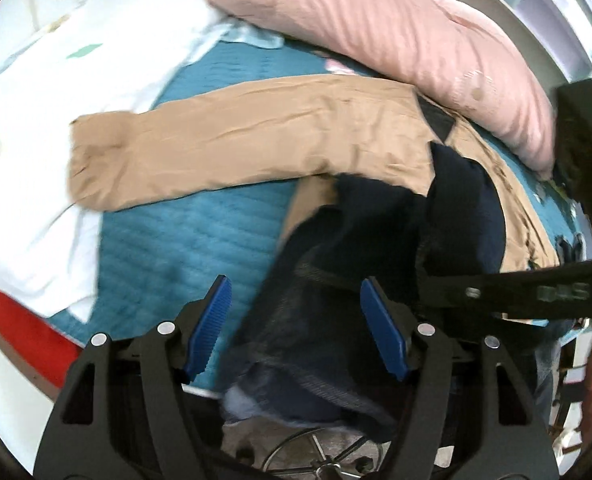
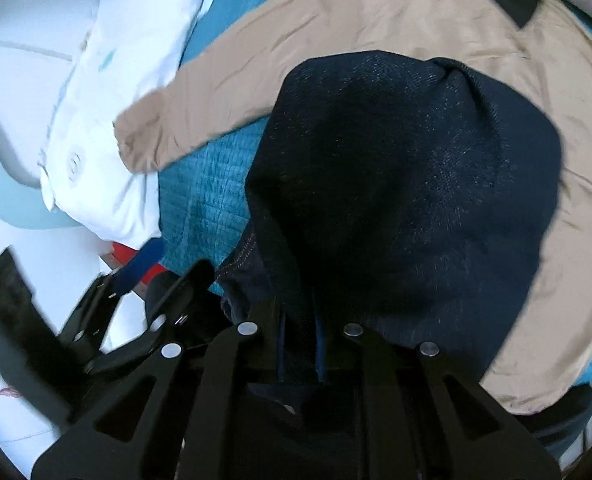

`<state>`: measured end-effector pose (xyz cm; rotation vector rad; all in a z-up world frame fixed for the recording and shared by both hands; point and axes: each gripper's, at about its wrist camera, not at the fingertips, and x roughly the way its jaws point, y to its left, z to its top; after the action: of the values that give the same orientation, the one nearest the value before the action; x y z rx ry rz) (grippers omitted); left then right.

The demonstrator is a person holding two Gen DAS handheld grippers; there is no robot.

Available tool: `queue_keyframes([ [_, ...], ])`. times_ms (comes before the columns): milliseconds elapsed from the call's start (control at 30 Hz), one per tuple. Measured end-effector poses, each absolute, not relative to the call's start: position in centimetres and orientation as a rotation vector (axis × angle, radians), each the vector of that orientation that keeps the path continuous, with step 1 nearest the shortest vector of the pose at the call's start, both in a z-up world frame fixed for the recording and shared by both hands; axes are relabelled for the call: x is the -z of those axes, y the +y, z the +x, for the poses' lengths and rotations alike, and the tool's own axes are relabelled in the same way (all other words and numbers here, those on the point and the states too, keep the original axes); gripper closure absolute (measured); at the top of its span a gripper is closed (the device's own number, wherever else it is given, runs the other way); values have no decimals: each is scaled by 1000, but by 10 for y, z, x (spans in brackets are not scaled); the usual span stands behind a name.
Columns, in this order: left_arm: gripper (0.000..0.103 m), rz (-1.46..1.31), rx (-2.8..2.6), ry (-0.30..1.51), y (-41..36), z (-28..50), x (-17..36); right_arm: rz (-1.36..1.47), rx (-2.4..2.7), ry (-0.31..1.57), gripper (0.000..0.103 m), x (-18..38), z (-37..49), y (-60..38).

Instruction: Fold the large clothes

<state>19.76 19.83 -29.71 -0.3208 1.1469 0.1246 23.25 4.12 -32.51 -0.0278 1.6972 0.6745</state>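
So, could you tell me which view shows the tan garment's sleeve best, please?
The left wrist view: the tan garment's sleeve lies full length across the teal blanket. The right wrist view shows it shorter, partly behind the dark jeans.

A home bedroom: teal quilted bedspread, pink pillow (white one beside).

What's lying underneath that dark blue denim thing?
Under the dark denim garment lies a tan jacket, spread on a teal quilted cover. How much of the jacket's body continues beneath the denim is hidden.
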Motion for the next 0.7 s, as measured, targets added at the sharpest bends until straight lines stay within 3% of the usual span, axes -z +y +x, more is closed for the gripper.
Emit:
queue_keyframes([
  [433,35,-396,-240,1188,243,168,309,-79,-646,1763,93,394,236,99],
  [500,33,-392,-240,1181,240,168,304,-99,-674,1753,82,387,234,101],
  [567,29,-395,-237,1167,239,167,298,-102,-758,1737,41,372,227,104],
  [633,29,-395,-241,1160,238,168,295,-134,-793,1675,30,351,222,104],
  [700,29,-393,-245,1152,238,169,290,-111,-811,1630,29,331,223,100],
])
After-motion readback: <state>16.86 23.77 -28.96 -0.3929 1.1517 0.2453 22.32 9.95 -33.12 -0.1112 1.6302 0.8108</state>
